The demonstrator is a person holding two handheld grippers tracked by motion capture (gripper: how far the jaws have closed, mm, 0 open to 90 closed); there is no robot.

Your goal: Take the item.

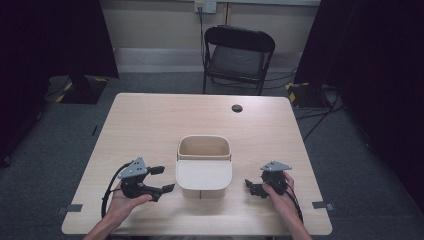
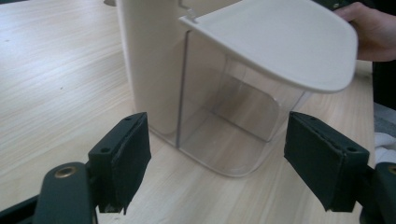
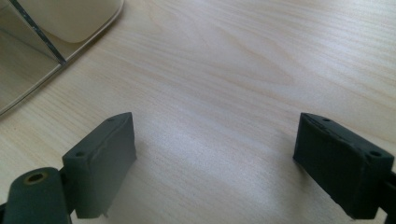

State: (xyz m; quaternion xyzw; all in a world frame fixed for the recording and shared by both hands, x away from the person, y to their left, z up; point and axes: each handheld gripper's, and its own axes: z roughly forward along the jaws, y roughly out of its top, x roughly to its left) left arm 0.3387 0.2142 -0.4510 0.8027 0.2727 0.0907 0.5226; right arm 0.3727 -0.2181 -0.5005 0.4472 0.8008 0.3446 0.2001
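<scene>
Holding both tools low over the counter, you have the left gripper spread wide with nothing between its jaws, aimed at the beige bin standing mid-counter just beside it. Your right gripper is also wide apart and grips nothing, on the bin's other side. The bin's lid is swung up, its clear-walled front compartment looks empty
</scene>
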